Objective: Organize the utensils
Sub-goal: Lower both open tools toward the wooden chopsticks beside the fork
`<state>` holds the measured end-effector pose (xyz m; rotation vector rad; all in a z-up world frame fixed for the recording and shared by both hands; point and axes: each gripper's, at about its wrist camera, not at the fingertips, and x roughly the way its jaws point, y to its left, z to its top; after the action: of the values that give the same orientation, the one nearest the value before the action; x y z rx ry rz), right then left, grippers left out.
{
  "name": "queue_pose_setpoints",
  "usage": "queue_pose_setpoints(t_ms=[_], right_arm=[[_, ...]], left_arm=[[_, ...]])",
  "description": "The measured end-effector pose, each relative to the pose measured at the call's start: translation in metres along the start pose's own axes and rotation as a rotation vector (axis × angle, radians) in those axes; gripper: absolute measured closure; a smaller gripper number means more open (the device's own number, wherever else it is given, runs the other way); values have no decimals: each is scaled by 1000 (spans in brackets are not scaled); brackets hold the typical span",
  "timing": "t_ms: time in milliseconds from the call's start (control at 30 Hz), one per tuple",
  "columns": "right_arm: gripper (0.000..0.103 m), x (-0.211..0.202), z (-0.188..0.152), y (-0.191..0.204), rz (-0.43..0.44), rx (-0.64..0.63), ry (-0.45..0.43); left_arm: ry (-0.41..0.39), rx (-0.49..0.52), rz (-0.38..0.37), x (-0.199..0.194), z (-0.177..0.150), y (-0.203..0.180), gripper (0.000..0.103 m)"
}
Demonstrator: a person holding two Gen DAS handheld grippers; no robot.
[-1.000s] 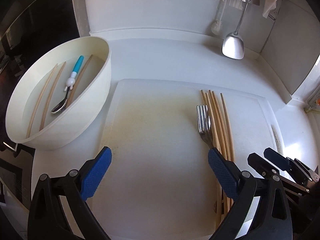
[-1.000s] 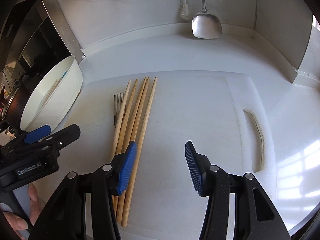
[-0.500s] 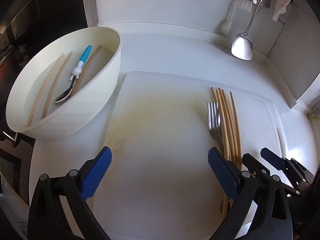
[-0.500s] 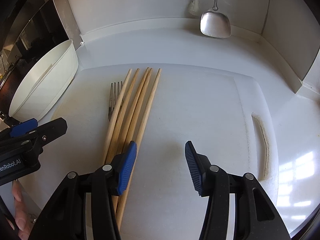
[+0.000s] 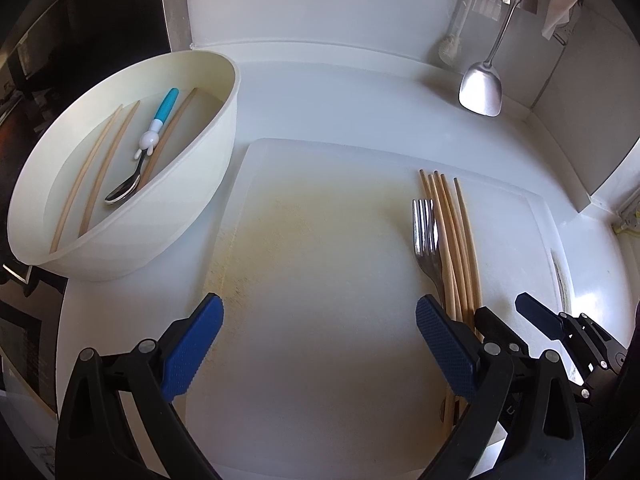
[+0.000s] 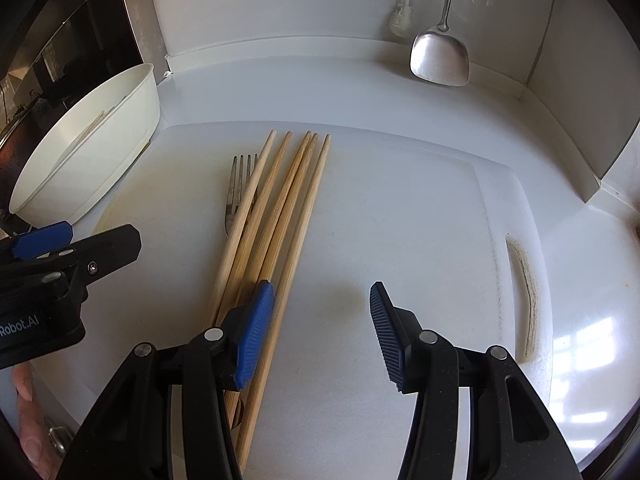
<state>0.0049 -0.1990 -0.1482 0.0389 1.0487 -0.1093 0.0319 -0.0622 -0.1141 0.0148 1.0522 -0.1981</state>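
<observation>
The left tongs [image 5: 320, 344] hang wide open over a bare, stained stretch of the white cutting board [image 5: 320, 240], with nothing between the blue pads. Beyond and to their left stands a cream bowl [image 5: 192, 216] on the worktop [image 5: 340, 100], touching or just beside the board's far-left corner. It holds a spoon [image 5: 138, 164] with a blue and white handle and three loose chopsticks [image 5: 84, 184].

The right tongs [image 6: 320, 332] stand about half open and hold nothing; only bare board shows between the pads. Their left pad [image 6: 254, 332] sits over the near ends of a bundle of five chopsticks [image 6: 280, 208] that lies on the board and runs away from the tongs, fanning slightly at the far tips. Whether that pad touches the sticks cannot be told. A metal fork [image 6: 236, 188] lies along the bundle's left side, tines pointing away, its handle tucked under the sticks.

In the left view, the same bundle and fork lie just past the left tongs' right pad [image 5: 444, 344], with the right tongs beside them. A metal spatula [image 6: 440, 56] hangs against the back wall, well beyond both tongs, next to a white brush [image 6: 402, 20].
</observation>
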Motion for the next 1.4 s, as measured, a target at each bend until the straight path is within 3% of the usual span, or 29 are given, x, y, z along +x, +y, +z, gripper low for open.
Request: queue_pose_setpoints(t_ms=[200,633,767,967,1133,1400], right_arm=[[55,-3,-2,3,-65,-24,-18],[55,-8,-13,-42,-164,58,-8],[55,-20,-14,-56,-112,103,-48],[55,-19,-8,-35,-54,58,-56],[55,-9,-8,-21,-63,24,-34],[55,-5,-11,-33,-67,40,-34]], left_arm=[[3,4,-2,-1,-1,-2,8],[9,28,-21,0,-4,-12,8],[11,33,-24,1,-4,-13,8],[9,35,-22,1,-3,-14,8],[7,37,-19,1,-4,-13,8],[12,51,-40,10,-6,-22,8]])
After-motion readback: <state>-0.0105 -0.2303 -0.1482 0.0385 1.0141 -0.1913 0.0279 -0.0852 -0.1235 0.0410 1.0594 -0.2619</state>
